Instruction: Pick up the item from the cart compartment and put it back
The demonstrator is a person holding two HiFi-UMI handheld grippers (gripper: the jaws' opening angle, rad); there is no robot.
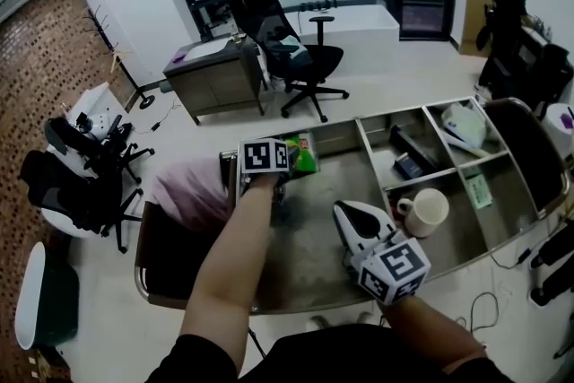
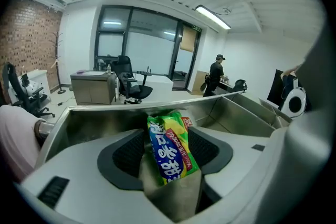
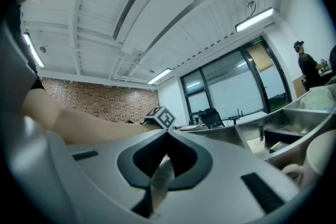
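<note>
A green and yellow snack packet (image 1: 305, 152) lies in the large left compartment of the steel cart (image 1: 309, 269), against its far wall. My left gripper (image 1: 289, 169) reaches over it. In the left gripper view the packet (image 2: 170, 147) stands between the two dark pads (image 2: 127, 153) with a gap showing on the left side, so the jaws are open around it. My right gripper (image 1: 346, 211) hovers over the middle of the same compartment. In the right gripper view its jaws (image 3: 168, 134) meet at the tips with nothing between them.
Smaller compartments on the cart's right hold a white mug (image 1: 429, 211), dark boxes (image 1: 408, 152), a white bag (image 1: 465, 123) and a green packet (image 1: 477, 189). A pink bundle (image 1: 190, 191) lies at the cart's left end. An office chair (image 1: 300, 58) and a person (image 1: 509, 0) are beyond.
</note>
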